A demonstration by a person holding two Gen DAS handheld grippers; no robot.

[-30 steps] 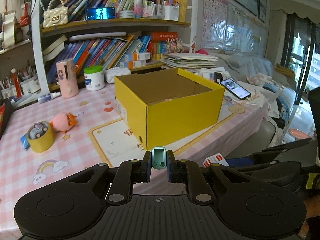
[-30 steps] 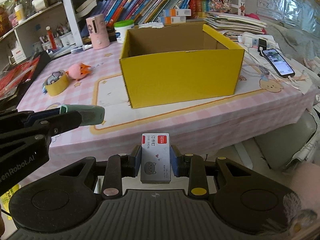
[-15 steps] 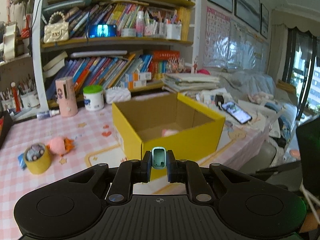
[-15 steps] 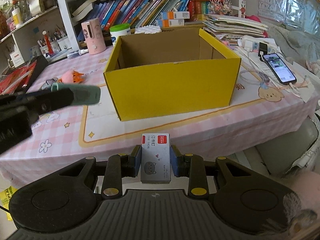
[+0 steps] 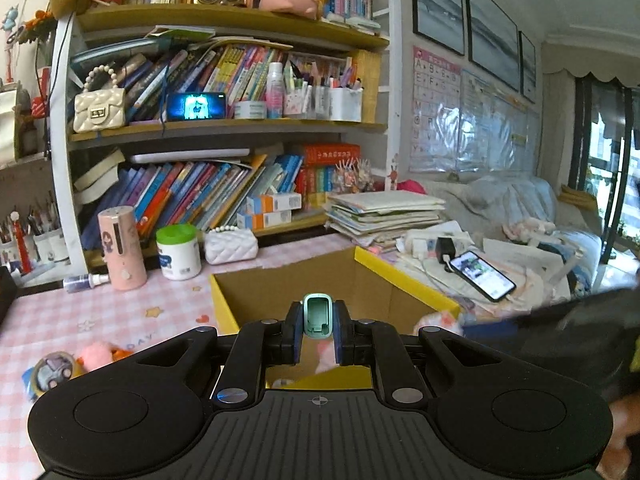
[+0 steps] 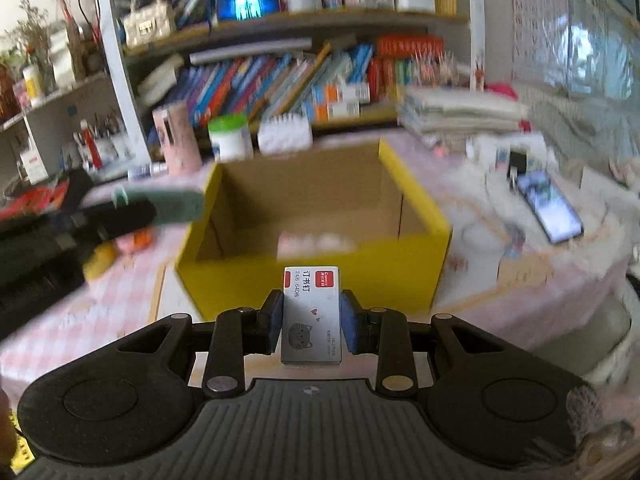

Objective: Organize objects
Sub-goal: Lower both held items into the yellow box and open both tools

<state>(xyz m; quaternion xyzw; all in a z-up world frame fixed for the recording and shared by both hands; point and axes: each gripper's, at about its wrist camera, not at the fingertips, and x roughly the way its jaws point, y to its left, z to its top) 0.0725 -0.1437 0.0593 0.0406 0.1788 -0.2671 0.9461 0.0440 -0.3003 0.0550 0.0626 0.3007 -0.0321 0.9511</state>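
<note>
An open yellow cardboard box stands on the pink checked table. My left gripper is shut on a small mint-green stapler and hangs over the box's near left part. In the blurred right wrist view that stapler reaches toward the box's left wall. My right gripper is shut on a small white box of staples with a cat drawing, just before the box's front wall. Something pink and white lies on the box floor.
Left of the box lie a yellow tape roll and a pink plush toy. Behind it stand a pink cylinder, a green-lidded tub and a white quilted purse. A phone lies on papers at the right.
Both grippers have risen and moved toward the yellow box; the left one now hangs over its opening and the right one is close to its front wall. Both grips are unchanged.
</note>
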